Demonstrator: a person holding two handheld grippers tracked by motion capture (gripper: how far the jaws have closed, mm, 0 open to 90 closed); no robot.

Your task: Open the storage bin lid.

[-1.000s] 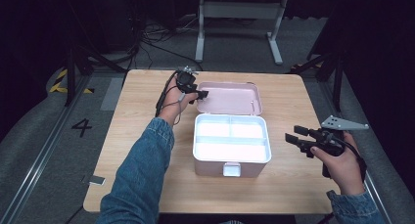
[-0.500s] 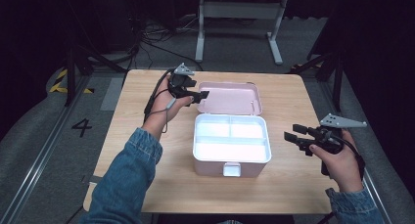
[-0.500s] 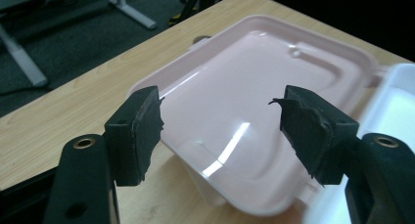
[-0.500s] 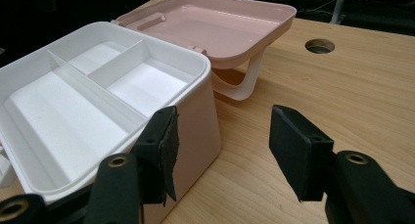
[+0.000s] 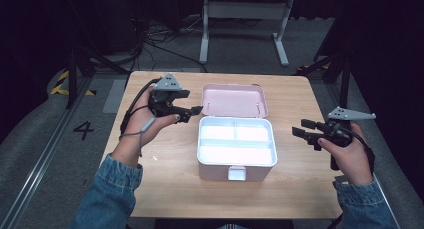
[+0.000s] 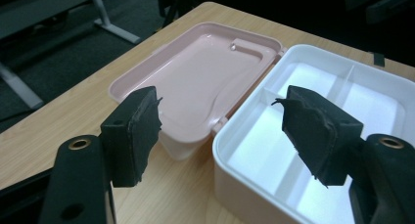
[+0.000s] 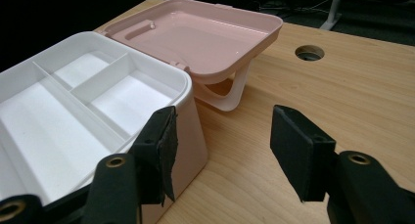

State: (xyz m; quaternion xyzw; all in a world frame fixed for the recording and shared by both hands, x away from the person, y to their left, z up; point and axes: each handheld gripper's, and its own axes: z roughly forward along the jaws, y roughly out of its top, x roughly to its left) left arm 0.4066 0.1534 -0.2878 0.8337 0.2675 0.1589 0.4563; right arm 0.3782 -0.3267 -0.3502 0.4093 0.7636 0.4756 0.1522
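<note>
A pink storage box (image 5: 220,169) stands open at the middle of the table, its white divided tray (image 5: 236,139) bare. The pink lid (image 5: 234,100) lies folded back behind it. My left gripper (image 5: 194,112) hovers open just left of the lid's near corner, nothing between its jaws. In the left gripper view the left gripper (image 6: 220,131) frames the lid (image 6: 205,77) and the tray's rim (image 6: 293,53). My right gripper (image 5: 299,130) is open and empty, a short way right of the box. The right gripper (image 7: 222,145) faces the box's corner (image 7: 193,131) and lid (image 7: 205,33).
A white latch (image 5: 237,173) sits on the box's front wall. A white carry handle (image 7: 230,94) props up the lid. There is a round cable hole (image 7: 309,52) in the wooden table (image 5: 165,189). A desk frame (image 5: 245,11) and cables lie on the floor beyond.
My left gripper has drawn back from the lid's far left corner, leftwards and nearer to the person. The right gripper has barely shifted.
</note>
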